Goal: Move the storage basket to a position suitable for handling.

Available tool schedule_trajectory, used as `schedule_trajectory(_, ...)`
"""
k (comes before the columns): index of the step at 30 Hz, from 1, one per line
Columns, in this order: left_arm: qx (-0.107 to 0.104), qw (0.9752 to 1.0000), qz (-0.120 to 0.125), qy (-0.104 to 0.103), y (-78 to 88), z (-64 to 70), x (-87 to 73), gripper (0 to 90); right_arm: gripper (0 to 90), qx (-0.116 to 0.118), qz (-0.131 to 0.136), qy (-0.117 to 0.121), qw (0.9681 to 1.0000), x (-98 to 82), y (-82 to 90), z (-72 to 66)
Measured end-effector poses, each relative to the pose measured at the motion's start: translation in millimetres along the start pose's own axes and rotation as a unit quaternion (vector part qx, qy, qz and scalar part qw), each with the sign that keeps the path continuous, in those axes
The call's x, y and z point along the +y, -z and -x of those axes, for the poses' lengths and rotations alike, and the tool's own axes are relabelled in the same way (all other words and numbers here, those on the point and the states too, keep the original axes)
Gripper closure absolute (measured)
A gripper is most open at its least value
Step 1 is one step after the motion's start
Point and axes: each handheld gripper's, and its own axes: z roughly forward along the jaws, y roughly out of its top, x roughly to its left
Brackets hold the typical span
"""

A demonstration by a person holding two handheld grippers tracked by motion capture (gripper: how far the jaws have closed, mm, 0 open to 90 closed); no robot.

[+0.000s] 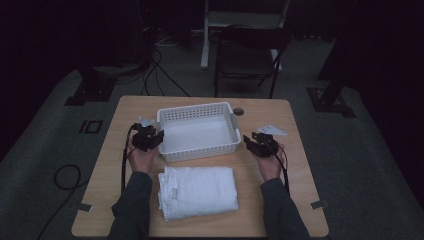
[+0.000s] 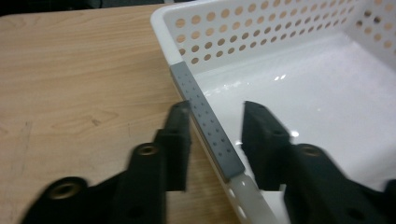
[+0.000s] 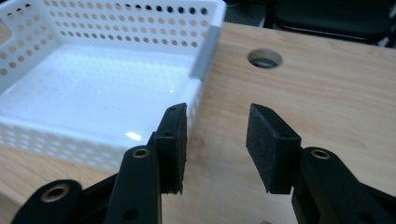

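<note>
On the table (image 1: 295, 150), left gripper (image 2: 217, 135) straddles the white basket's (image 1: 197, 131) left rim unclamped, right gripper (image 3: 217, 144) open off its right wall, long axis left-right.

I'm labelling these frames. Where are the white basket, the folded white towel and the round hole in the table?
white basket (image 1: 199, 151): high view, its near perforated wall.
folded white towel (image 1: 198, 192): high view, middle of its top.
round hole (image 3: 265, 58): right gripper view, its centre.

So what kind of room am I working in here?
Probably a lab or recording studio, not a home: dark curtained walls, loose cables on grey carpet, rig stands bolted beside a lone wooden table and a folding chair.
</note>
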Motion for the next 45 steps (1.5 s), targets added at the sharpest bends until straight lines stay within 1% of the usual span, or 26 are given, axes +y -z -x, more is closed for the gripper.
schedule_trajectory(4, -0.002, 0.9999, 0.005, 0.014, 10.9, -1.9, -8.7, 50.7, 57.7, 0.015, -0.004, 0.003, 0.9999, 10.5, -11.0, -8.6)
schedule_trajectory(5, -0.007, 0.9998, 0.006, 0.018, 13.4, -2.7, -10.8, 49.6, 57.9, 0.015, -0.005, 0.005, 0.9999, 12.4, -14.3, -10.7)
schedule_trajectory(7, -0.013, 0.9998, 0.006, 0.017, 16.2, -3.0, -15.2, 48.9, 58.2, 0.014, -0.015, 0.007, 0.9998, 15.5, -22.9, -12.3)
schedule_trajectory(9, -0.011, 0.9999, -0.003, 0.011, 14.8, -2.3, -18.6, 48.2, 59.4, 0.022, -0.023, -0.004, 0.9995, 17.0, -31.4, -12.0)
schedule_trajectory(10, -0.015, 0.9998, -0.006, 0.014, 13.7, -2.6, -19.9, 46.5, 60.3, 0.024, -0.029, -0.009, 0.9993, 16.9, -35.3, -11.5)
schedule_trajectory(11, -0.019, 0.9996, -0.007, 0.017, 12.6, -2.7, -20.6, 46.5, 60.8, 0.026, -0.036, -0.014, 0.9989, 16.3, -38.6, -11.1)
schedule_trajectory(12, -0.021, 0.9996, -0.009, 0.016, 11.2, -1.9, -20.8, 47.0, 61.7, 0.03, -0.043, -0.02, 0.9984, 15.2, -41.3, -10.4)
schedule_trajectory(14, -0.027, 0.9995, -0.014, 0.008, 8.5, 0.9, -21.0, 50.4, 63.2, 0.03, -0.055, -0.029, 0.9976, 12.8, -44.7, -8.8)
schedule_trajectory(15, -0.031, 0.9994, -0.017, 0.003, 7.3, 2.7, -21.0, 53.5, 64.2, 0.033, -0.059, -0.033, 0.9972, 11.9, -45.5, -8.0)
schedule_trajectory(16, -0.031, 0.9993, -0.019, -0.002, 6.1, 5.1, -21.0, 57.2, 65.8, 0.039, -0.061, -0.036, 0.9967, 11.4, -45.6, -7.9)
schedule_trajectory(18, -0.021, 0.9995, -0.021, -0.01, 5.0, 8.9, -20.6, 58.0, 68.1, 0.042, -0.064, -0.028, 0.9967, 11.1, -44.5, -9.9)
schedule_trajectory(19, -0.021, 0.9995, -0.02, -0.007, 4.7, 8.9, -20.4, 58.4, 67.7, 0.04, -0.066, -0.023, 0.9967, 10.7, -43.6, -10.9)
schedule_trajectory(21, -0.029, 0.9994, -0.018, 0.0, 4.1, 8.2, -20.1, 59.5, 67.5, 0.043, -0.067, -0.026, 0.9965, 9.1, -40.7, -10.4)
schedule_trajectory(22, -0.032, 0.9993, -0.018, 0.001, 3.8, 8.5, -20.0, 59.8, 67.4, 0.046, -0.066, -0.029, 0.9964, 7.9, -39.0, -9.4)
schedule_trajectory(24, -0.033, 0.9993, -0.019, -0.006, 3.3, 10.5, -19.5, 60.0, 67.1, 0.045, -0.066, -0.032, 0.9963, 5.6, -35.3, -8.8)
schedule_trajectory(27, -0.036, 0.9992, -0.018, -0.009, 3.6, 12.6, -19.6, 60.6, 65.1, 0.044, -0.065, -0.032, 0.9964, 1.5, -29.3, -8.7)
schedule_trajectory(30, -0.04, 0.9991, -0.016, -0.005, 4.3, 13.1, -20.5, 61.4, 63.5, 0.044, -0.065, -0.024, 0.9966, -2.2, -23.6, -10.2)
schedule_trajectory(32, -0.042, 0.999, -0.015, -0.006, 4.9, 13.1, -21.3, 61.8, 62.9, 0.048, -0.065, -0.026, 0.9964, -4.4, -20.3, -10.6)
schedule_trajectory(37, -0.039, 0.9991, -0.015, -0.007, 5.7, 13.9, -21.6, 63.0, 61.9, 0.052, -0.066, -0.025, 0.9961, -7.9, -15.1, -12.3)
schedule_trajectory(40, -0.039, 0.9991, -0.017, -0.008, 6.6, 15.4, -21.8, 63.4, 61.7, 0.054, -0.065, -0.028, 0.996, -9.9, -12.6, -12.9)
schedule_trajectory(43, -0.043, 0.9989, -0.016, -0.012, 7.7, 15.9, -23.2, 63.0, 61.7, 0.055, -0.062, -0.031, 0.9961, -11.6, -10.9, -11.9)
schedule_trajectory(45, -0.048, 0.9987, -0.011, -0.015, 9.3, 14.8, -24.7, 61.2, 60.4, 0.056, -0.06, -0.031, 0.9961, -12.3, -9.8, -11.3)
